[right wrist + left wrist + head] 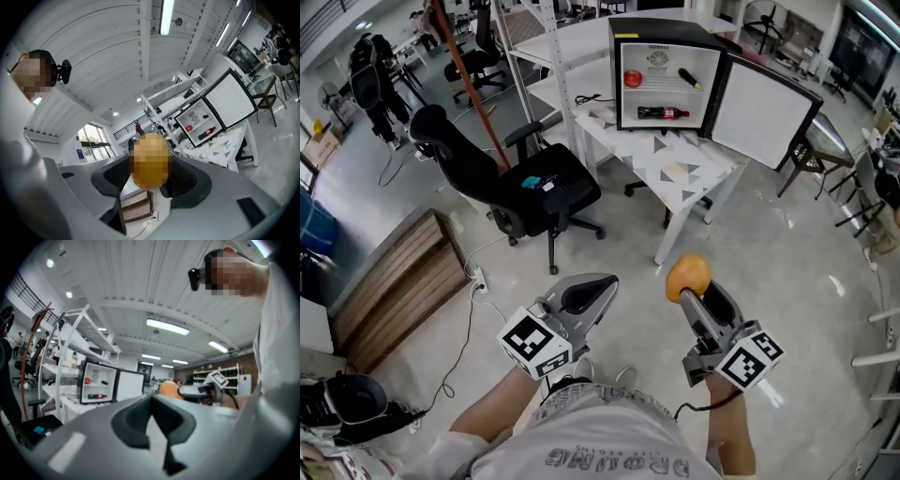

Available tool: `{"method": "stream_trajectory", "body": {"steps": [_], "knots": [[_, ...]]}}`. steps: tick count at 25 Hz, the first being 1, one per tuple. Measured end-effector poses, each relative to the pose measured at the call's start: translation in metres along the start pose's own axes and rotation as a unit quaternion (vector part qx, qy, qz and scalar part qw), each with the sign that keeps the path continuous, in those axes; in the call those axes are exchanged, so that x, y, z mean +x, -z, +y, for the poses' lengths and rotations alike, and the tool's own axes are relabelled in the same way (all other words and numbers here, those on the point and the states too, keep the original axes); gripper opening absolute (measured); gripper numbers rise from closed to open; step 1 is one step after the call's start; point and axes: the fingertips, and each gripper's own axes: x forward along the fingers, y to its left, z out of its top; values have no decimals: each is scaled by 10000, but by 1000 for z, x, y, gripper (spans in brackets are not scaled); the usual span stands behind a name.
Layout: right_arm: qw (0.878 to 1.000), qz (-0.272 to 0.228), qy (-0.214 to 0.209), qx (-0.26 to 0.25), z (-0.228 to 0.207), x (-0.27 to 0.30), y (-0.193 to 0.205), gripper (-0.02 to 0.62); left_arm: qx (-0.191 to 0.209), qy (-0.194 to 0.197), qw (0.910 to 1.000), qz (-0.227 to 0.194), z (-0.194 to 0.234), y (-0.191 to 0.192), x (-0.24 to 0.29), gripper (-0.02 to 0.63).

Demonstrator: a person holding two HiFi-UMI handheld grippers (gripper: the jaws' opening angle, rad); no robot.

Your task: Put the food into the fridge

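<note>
**A:** In the head view we hold both grippers level, near us. What do the gripper views add?

**B:** The right gripper view shows the right gripper (690,292) clamped on the orange fruit (687,274). The left gripper view shows the left gripper (598,286) with its jaws together on nothing.

**A:** And the fridge (667,36)?

**B:** It stands far off on the white table (680,173), well apart from the fruit, with its door (759,112) open to the right. We see a red round item (633,79) and a dark item (689,79) on the upper shelf, and a cola bottle (662,113) lying below.
</note>
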Motion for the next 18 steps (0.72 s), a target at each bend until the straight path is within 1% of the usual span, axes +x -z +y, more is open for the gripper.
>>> {"method": "stream_trajectory", "body": {"steps": [9,18], "knots": [[9999,7,-116,30,-14,-24,-7,253,26,-12,10000,29,-27,7,19,8],[9999,-61,-102,42,-34,-38,-17,253,86,-5,9999,53,-35,8,42,8]]}}
